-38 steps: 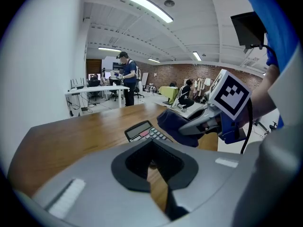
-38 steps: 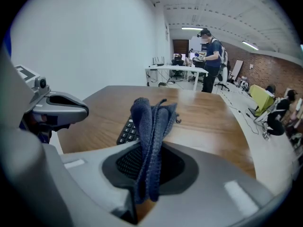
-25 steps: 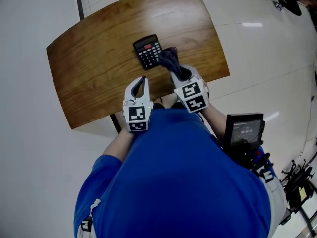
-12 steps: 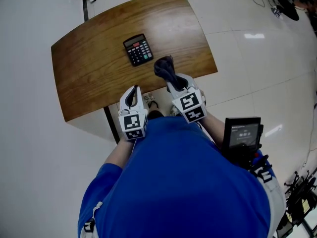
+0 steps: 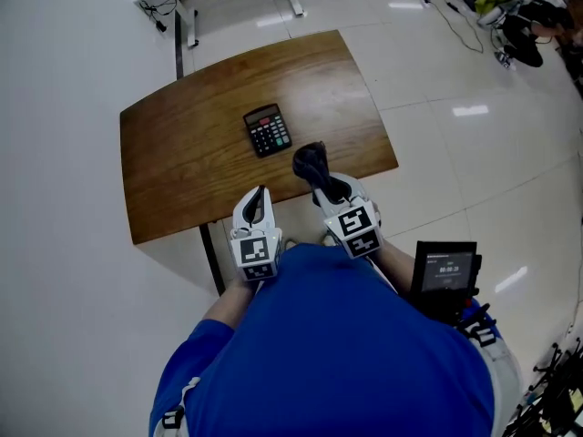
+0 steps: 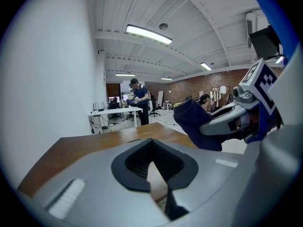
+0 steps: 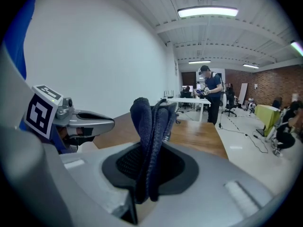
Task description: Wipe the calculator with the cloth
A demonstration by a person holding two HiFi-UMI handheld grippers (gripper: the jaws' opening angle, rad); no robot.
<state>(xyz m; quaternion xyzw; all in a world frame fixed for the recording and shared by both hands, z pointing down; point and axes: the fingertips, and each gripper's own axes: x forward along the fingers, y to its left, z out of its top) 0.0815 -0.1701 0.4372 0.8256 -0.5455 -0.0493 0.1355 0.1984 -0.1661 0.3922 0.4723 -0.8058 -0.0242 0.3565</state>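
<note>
The right gripper (image 5: 323, 182), fingers pinching the dark blue knitted cloth (image 5: 310, 158), hangs nearest the black rectangular calculator (image 5: 268, 130), on its near right side; the left gripper (image 5: 260, 195) has its fingers closed and empty.

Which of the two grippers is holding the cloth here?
The right gripper: its jaws are shut on the dark blue cloth, which sticks out past them. The left gripper is shut with nothing between its jaws.
</note>
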